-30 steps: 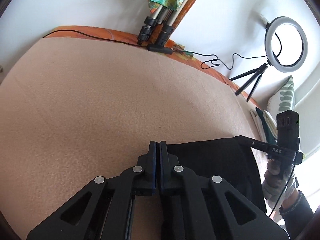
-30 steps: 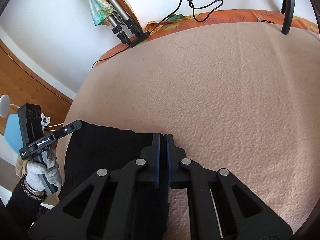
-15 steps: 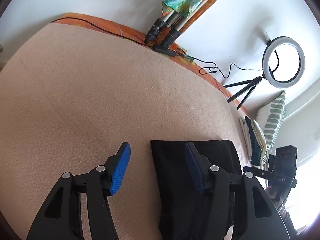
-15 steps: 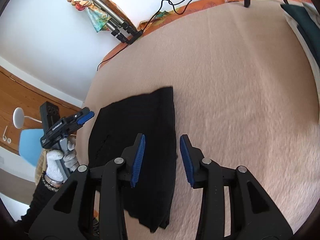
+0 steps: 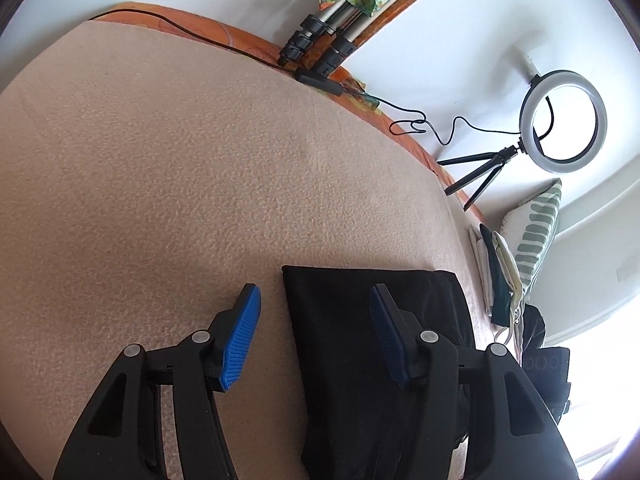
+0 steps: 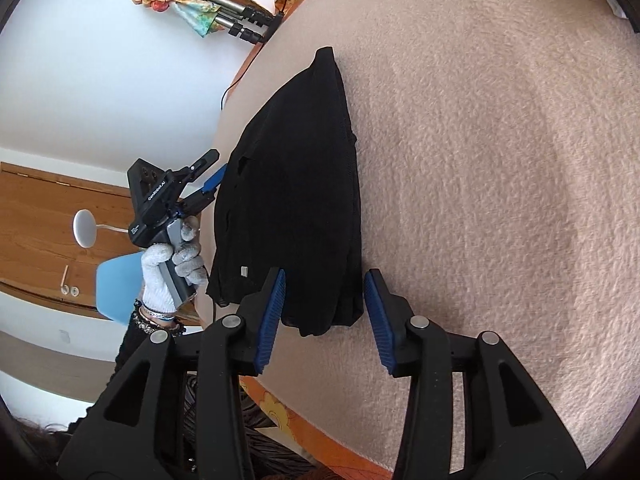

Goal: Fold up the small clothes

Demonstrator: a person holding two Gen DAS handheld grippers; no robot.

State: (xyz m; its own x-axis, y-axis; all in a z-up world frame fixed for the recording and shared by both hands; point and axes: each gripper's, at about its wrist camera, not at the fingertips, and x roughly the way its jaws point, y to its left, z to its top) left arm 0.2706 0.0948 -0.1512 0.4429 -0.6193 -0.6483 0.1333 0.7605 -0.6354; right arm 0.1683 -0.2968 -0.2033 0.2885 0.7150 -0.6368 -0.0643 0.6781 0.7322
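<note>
A folded black garment (image 5: 360,344) lies flat on the beige blanket (image 5: 180,168). My left gripper (image 5: 316,300) is open and empty just above its near left corner, one blue pad on each side of the garment's left edge. In the right wrist view the same garment (image 6: 296,184) lies stretched away from me, and my right gripper (image 6: 324,284) is open and empty over its near end. The left gripper (image 6: 208,178) also shows there, held in a gloved hand (image 6: 172,268) beside the garment's left edge.
A ring light on a small tripod (image 5: 560,120) stands at the far right edge with its cable (image 5: 420,128). Folded tripod legs (image 5: 320,40) lean on the wall. A stack of folded clothes (image 5: 496,276) and a striped pillow (image 5: 536,228) lie at right.
Both grippers were shut on the black garment a second ago. They have opened, let it go and pulled back. The right gripper has swung round to the garment's end.
</note>
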